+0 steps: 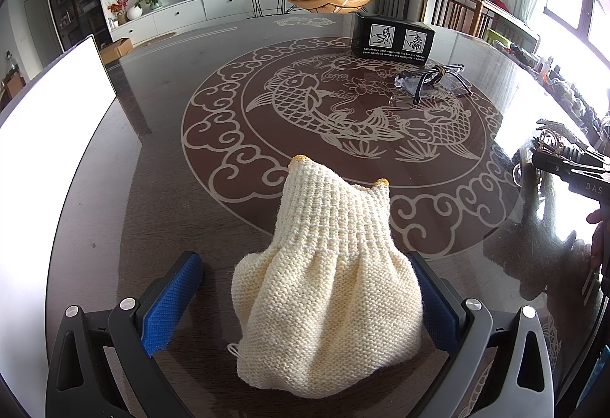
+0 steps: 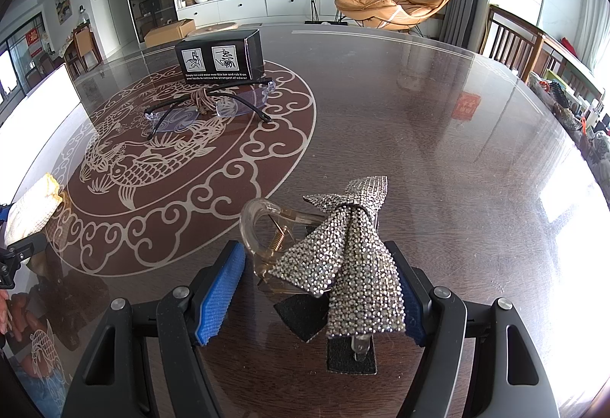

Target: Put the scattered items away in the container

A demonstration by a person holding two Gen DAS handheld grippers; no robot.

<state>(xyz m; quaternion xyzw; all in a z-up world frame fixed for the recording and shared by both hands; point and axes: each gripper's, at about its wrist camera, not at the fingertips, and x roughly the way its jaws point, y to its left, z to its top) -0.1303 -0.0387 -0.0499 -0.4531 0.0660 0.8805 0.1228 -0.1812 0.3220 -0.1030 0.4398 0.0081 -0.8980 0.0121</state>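
A cream knitted glove [image 1: 324,284] with a yellow-edged cuff lies on the dark table between the fingers of my left gripper [image 1: 303,261]. That gripper is open: the glove leans on the right blue pad [image 1: 434,299] and a gap shows at the left pad. My right gripper [image 2: 314,250] stands open around a rhinestone bow hair clip [image 2: 343,258] with a clear plastic claw. The bow rests against the right pad. A bright white container [image 1: 57,101] sits at the table's left edge and also shows as the white container [image 2: 38,105] in the right wrist view.
A black printed box [image 1: 392,36] stands at the far side of the table. Clear glasses with black arms [image 1: 431,78] lie in front of it, with a brown knotted cord on them. Wooden chairs [image 1: 453,6] stand at the table's far right, and clutter lines its right edge.
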